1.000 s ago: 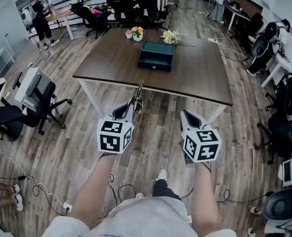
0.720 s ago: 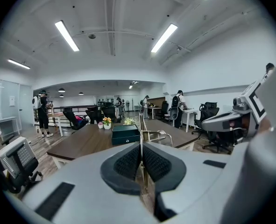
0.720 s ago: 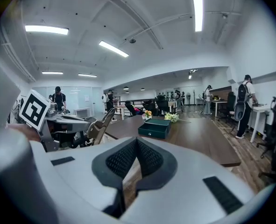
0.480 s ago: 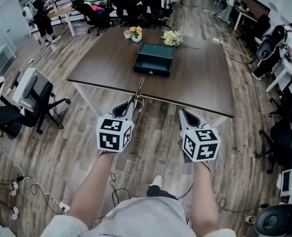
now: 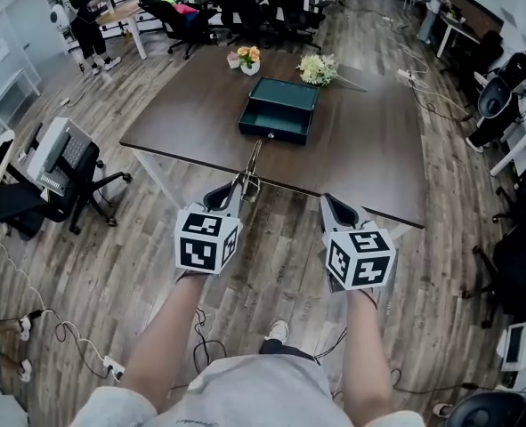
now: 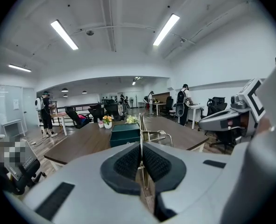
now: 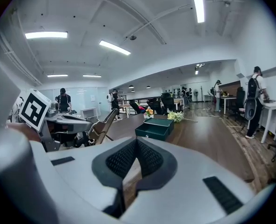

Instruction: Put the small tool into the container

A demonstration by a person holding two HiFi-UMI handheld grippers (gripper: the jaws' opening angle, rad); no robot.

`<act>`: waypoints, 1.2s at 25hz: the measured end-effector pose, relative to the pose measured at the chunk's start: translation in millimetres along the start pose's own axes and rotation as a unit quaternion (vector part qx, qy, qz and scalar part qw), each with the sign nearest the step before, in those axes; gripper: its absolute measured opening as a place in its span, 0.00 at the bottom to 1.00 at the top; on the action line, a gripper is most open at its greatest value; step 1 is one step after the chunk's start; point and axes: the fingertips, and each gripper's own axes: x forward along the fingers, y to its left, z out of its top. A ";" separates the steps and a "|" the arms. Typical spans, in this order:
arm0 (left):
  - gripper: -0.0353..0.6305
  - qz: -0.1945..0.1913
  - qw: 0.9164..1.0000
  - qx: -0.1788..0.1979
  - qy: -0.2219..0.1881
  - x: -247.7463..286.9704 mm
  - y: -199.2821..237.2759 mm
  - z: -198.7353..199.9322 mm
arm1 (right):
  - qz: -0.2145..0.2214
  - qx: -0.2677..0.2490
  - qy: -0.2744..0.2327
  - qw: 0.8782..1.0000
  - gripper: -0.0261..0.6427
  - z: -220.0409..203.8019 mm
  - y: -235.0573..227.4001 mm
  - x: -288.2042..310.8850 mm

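Observation:
A dark green open box [image 5: 279, 111] sits on the brown table [image 5: 369, 158] ahead of me. In the left gripper view the box [image 6: 125, 134] stands straight beyond the jaws. My left gripper [image 5: 238, 188] is shut on a thin metal tool [image 5: 251, 165], whose stem pokes forward over the table's near edge. Seen from the left gripper, the tool [image 6: 141, 133] rises between the pressed pads [image 6: 129, 162]. My right gripper [image 5: 327, 201] hangs level beside it, short of the table, shut with nothing in it. From the right gripper [image 7: 136, 141] the box [image 7: 155, 129] lies ahead.
A small flower pot [image 5: 247, 60] and a white bouquet [image 5: 319, 68] lie behind the box. An office chair with a grey device [image 5: 60, 160] stands left of the table. Cables [image 5: 62, 336] trail on the wooden floor. More chairs and people are at the far desks.
The table and box have come a little closer and lower in the head view. Both grippers keep their pose, the left still gripping the tool.

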 end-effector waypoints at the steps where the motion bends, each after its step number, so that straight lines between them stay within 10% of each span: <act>1: 0.06 0.001 1.000 0.001 0.001 3.7 -0.9 1.8 | 0.002 0.001 0.000 1.000 0.04 0.9 -3.3 2.5; 30: 0.06 0.029 0.999 -0.010 -0.005 87.8 38.7 9.3 | 0.034 -0.016 0.009 0.999 0.04 8.2 -44.3 95.2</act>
